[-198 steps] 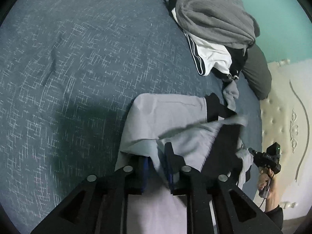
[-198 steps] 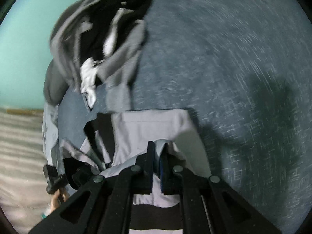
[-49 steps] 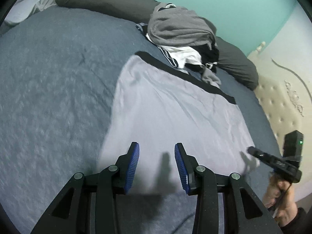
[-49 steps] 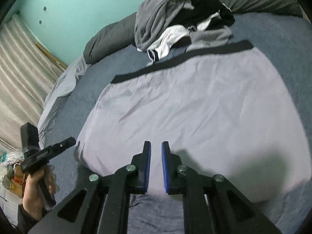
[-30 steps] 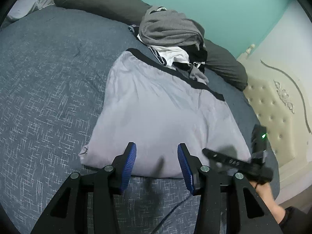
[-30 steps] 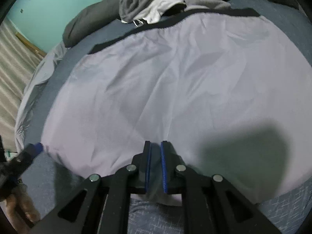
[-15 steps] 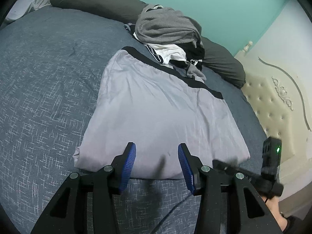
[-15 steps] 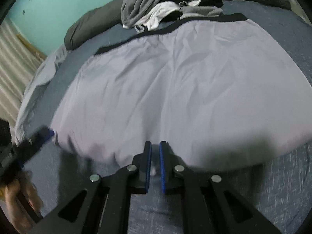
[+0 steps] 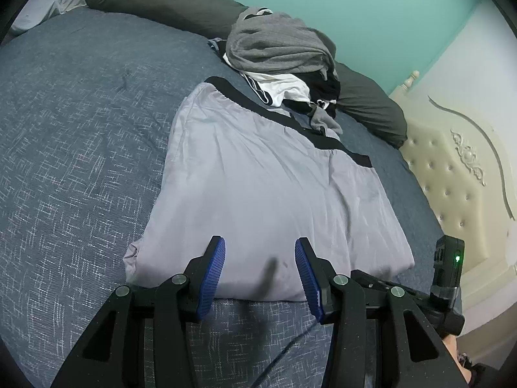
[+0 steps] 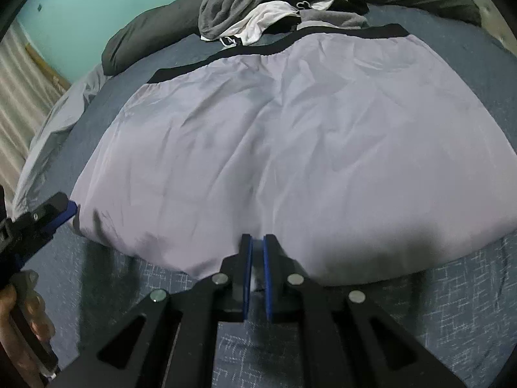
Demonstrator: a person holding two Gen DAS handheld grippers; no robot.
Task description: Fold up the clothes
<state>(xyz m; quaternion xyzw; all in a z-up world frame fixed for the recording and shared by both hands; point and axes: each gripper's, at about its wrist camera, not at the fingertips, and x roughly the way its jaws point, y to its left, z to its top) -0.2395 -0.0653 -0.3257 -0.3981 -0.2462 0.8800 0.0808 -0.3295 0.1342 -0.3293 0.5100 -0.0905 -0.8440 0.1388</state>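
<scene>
- while the light grey shorts (image 9: 274, 194) lie spread flat on the blue bedspread (image 9: 80, 129), their near hem runs crosswise just ahead of both grippers, and the black waistband (image 10: 274, 48) sits at the far side, so the garment stretches away from the person and its long axis runs side to side.
- the right gripper (image 10: 257, 242) hangs over the middle of that near hem, its jaws drawn together to a thin slit; a bit of pale cloth seems to show in the slit, but whether it is truly pinched i cannot tell.
- the left gripper (image 9: 260, 258) hovers over the hem nearer the garment's left end, jaws apart with nothing between them, pads clear of the fabric.
- judged from this, the right hand is the nearer to a hold, and the next fold likely turns on carrying the hem toward the waistband or one end across to the other.
- a heap of unfolded clothes (image 9: 281, 61) lies just beyond the waistband, touching it at one spot, which could crowd a fold taken that way.
- dark pillows (image 9: 161, 0) line the far edge, and a cream padded headboard (image 9: 452, 168) stands off to the right, well clear.
</scene>
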